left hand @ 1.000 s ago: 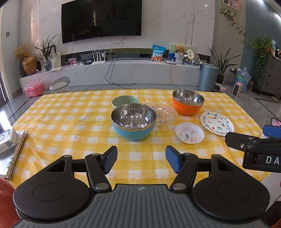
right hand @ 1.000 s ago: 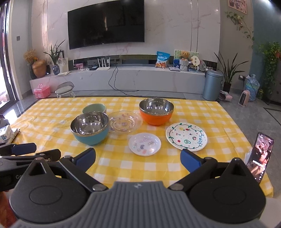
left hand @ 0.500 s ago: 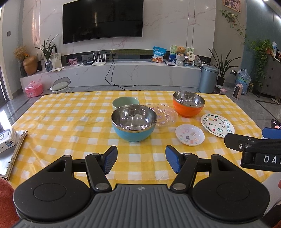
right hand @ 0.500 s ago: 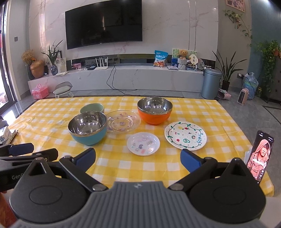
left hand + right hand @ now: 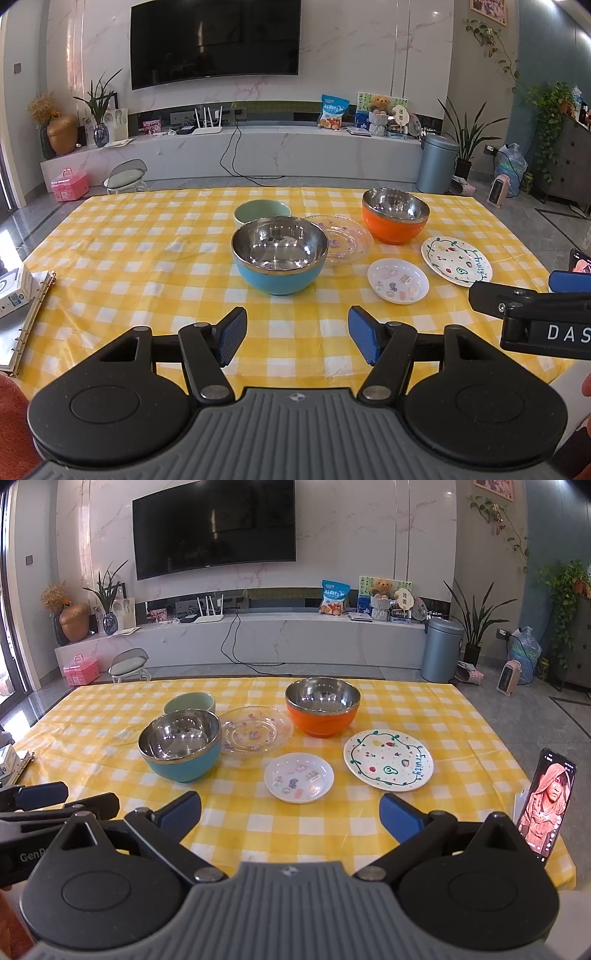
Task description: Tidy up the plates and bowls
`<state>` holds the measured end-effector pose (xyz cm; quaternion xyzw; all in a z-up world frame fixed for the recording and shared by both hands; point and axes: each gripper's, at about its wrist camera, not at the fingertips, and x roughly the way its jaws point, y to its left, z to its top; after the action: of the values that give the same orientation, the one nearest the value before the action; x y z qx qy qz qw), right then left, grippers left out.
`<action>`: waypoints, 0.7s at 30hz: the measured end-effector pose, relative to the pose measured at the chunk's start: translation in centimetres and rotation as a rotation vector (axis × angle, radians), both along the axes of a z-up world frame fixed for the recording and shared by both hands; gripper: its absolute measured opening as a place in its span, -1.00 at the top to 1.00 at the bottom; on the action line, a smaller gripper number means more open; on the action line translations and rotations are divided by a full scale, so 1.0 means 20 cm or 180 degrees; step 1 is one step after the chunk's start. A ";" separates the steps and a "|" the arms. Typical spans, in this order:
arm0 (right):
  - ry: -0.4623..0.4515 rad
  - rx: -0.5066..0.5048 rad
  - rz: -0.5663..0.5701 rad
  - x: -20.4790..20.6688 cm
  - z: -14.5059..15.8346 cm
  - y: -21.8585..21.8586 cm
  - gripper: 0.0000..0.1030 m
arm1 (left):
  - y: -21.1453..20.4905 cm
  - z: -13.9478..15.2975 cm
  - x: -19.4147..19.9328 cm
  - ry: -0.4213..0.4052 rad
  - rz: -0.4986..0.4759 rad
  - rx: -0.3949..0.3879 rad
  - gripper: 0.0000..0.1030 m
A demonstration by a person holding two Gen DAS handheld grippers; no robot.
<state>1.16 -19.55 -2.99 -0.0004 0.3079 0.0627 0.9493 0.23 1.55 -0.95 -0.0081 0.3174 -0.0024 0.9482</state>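
Counter w/ yellow-white check cloth (image 5: 147,251). Phone (image 5: 546,805) propped upright at right edge, screen lit. Ring binder (image 5: 26,325) + small white box (image 5: 13,291) at left edge. Bkgd: wall TV (image 5: 214,40), marble shelf w/ router (image 5: 207,129), snack bag (image 5: 332,110), teddy (image 5: 380,103). Grey bin (image 5: 437,162), pink case (image 5: 70,184), small stool (image 5: 125,177) on floor.

The left gripper (image 5: 297,334) is held level with its jaws spread apart and nothing between its blue pads (image 5: 231,334). The right gripper (image 5: 290,814) is level too, jaws spread wider, holding nothing. The two sit side by side, each one's fingers showing at the edge of the other's view.
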 end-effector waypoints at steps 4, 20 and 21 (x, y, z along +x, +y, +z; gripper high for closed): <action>0.0008 -0.0003 -0.0012 0.00 0.00 0.00 -0.95 | 0.00 0.00 0.00 -0.0004 -0.0005 0.0002 -0.45; 0.0044 -0.0006 -0.0037 0.01 0.00 0.00 -0.95 | -0.01 -0.02 -0.01 0.0009 0.0006 -0.0003 -0.45; 0.0045 -0.0007 -0.0038 0.01 0.00 0.00 -0.95 | -0.01 -0.01 -0.01 0.0008 0.0008 -0.0003 -0.45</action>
<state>1.29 -19.46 -3.08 0.0008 0.3147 0.0566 0.9475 0.13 1.44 -1.24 -0.0090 0.3187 -0.0014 0.9478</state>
